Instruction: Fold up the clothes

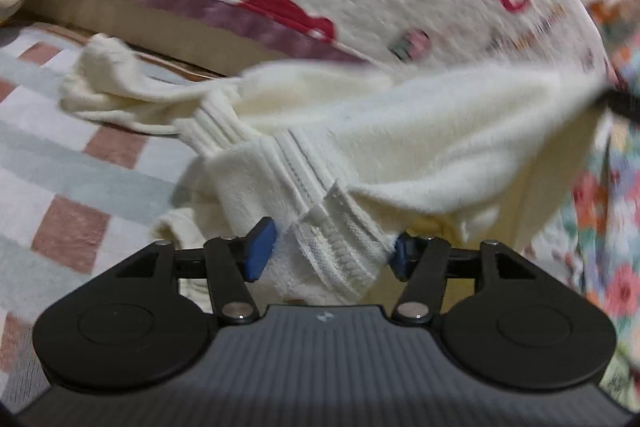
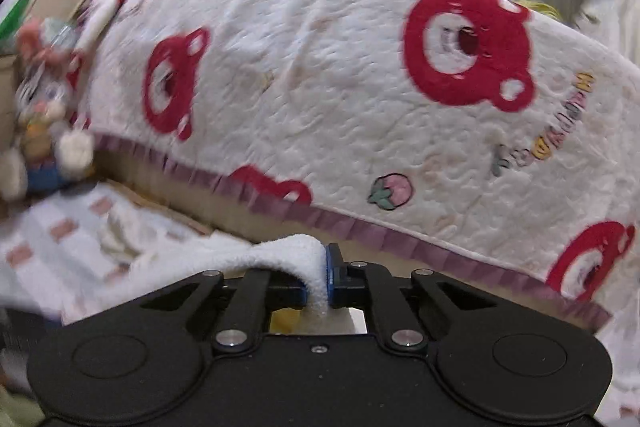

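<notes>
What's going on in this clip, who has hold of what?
A person with a gripper in each hand is folding a cream fleece jacket on a checked bedcover. The right gripper is shut on a fold of the fleece. The left gripper stands open with the zipper edge between its fingers, not pinched. A blanket with red bears lies behind.

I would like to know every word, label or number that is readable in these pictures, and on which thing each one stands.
Coloured letters on the white blanket with red bears, near the strawberry: turned sideways and blurred, not readable with certainty.
The same letters in the left wrist view: smeared, unreadable.
Small pale logo mark on the left gripper body: a symbol, no words.
Cream zip garment: no text visible.
</notes>
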